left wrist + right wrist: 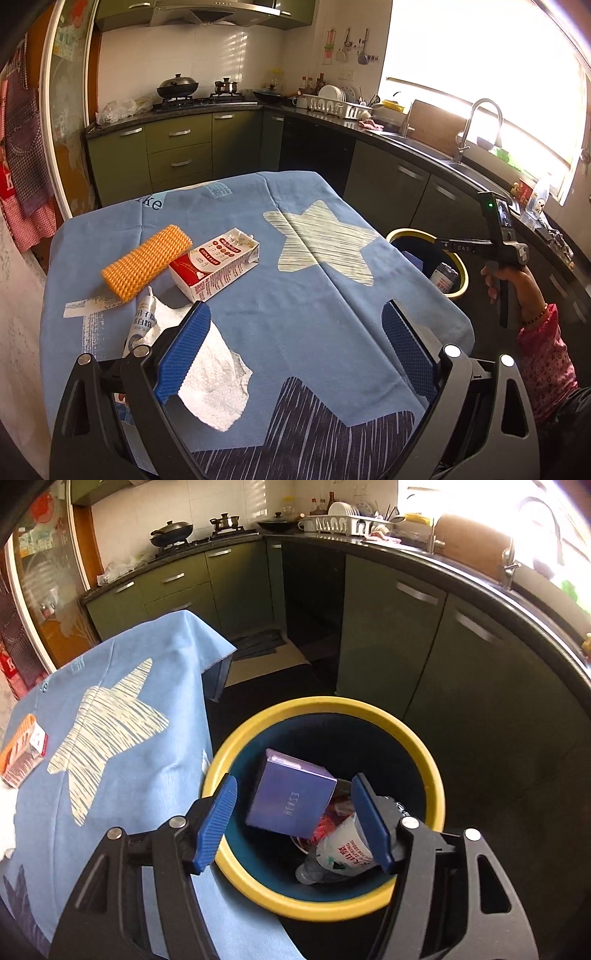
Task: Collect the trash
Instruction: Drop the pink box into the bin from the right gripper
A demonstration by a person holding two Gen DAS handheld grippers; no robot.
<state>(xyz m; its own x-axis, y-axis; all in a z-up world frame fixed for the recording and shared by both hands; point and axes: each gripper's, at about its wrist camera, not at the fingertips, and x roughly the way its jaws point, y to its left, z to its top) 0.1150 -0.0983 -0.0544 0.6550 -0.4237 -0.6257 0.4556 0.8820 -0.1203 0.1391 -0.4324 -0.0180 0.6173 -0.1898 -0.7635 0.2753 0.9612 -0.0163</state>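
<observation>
Yellow-rimmed and dark inside, the bin [325, 904] stands on the floor just beside the desk [332, 325], low enough that trash can be dropped straight in from the cloth's edge. The right tool [291, 823] hangs over its mouth, pointing down into it, with its jaws apart and nothing between the pads; the purple box [291, 794] sits below them, tilted against the inner wall, above a crumpled bottle [332, 853] and some red wrapping. I judge the box has been let go and the drop is done on this side.

Over the desk, the left tool [295, 332] is open too, empty, angled down toward the near left corner where the rest of the trash is gathered. A white paper towel [210, 369] lies right under its left finger [181, 350], partly hidden by it, with a tube [140, 321] touching the towel's far edge. Beyond these, an orange net sleeve [147, 262] and a milk carton [218, 266] lie side by side, touching or nearly so.

So 4 pieces are left on the cloth, by my count. The towel looks like the likeliest next pick, being nearest; it is limp, so a pinch on a raised fold should hold better than one on a flat part.
</observation>
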